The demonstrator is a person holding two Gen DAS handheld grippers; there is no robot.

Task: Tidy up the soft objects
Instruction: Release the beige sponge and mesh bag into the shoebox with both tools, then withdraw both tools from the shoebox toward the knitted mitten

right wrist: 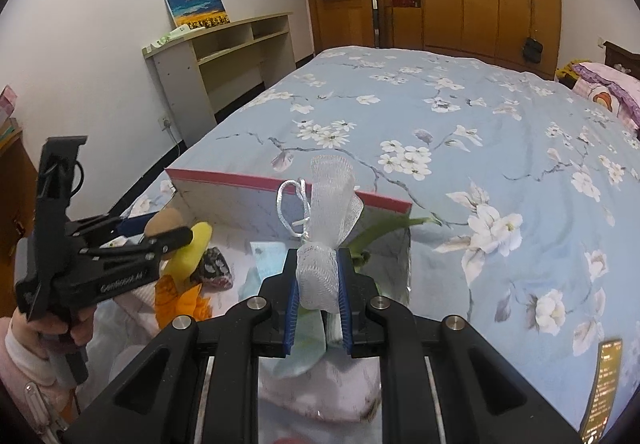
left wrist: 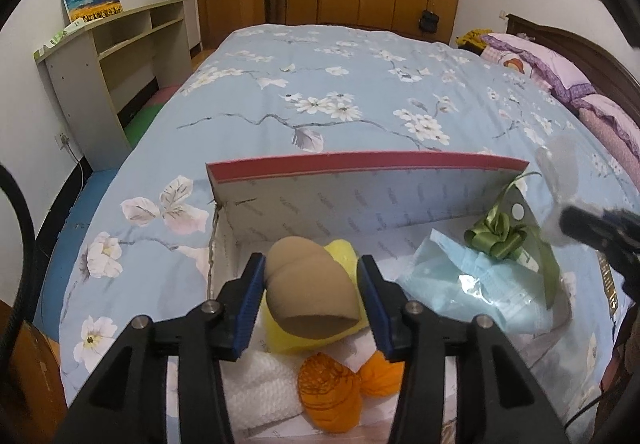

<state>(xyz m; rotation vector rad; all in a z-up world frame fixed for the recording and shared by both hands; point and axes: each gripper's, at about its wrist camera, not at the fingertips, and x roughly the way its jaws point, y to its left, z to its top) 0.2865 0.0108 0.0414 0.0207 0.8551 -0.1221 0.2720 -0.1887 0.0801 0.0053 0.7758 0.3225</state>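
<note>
**Soft Things Nearly All Packed in the Box**

Most of the tidying looked done. An open box (left wrist: 360, 200) with a pink-edged lid was set on the blue flowery bed (left wrist: 340, 84), and many soft things had already been put inside.

In the left wrist view, a tan sponge (left wrist: 306, 284) was seen between the fingers of the left claw (left wrist: 312, 298). The claw was half open. Its left pad seemed to touch the sponge, but a gap was seen at the right pad, so the sponge did not look squeezed. It was judged to be just dropped on top of a yellow soft toy (left wrist: 320, 324). At 6 o'clock from the sponge, an orange cloth ball (left wrist: 328, 392) was found. At 7 o'clock, a white bumpy cloth (left wrist: 260, 388) lay. At 3 o'clock, a blue pack in clear wrap (left wrist: 472, 284) was tucked, with a green ribbon bow (left wrist: 496, 236) at 1 o'clock behind it.

In the right wrist view, a white net pouch (right wrist: 320, 272) with a string loop was held tight by the right claw (right wrist: 319, 292), above the box. It had not been put down yet. That was judged to be what was left to do.

No other loose soft things could be seen on the bed.
</note>
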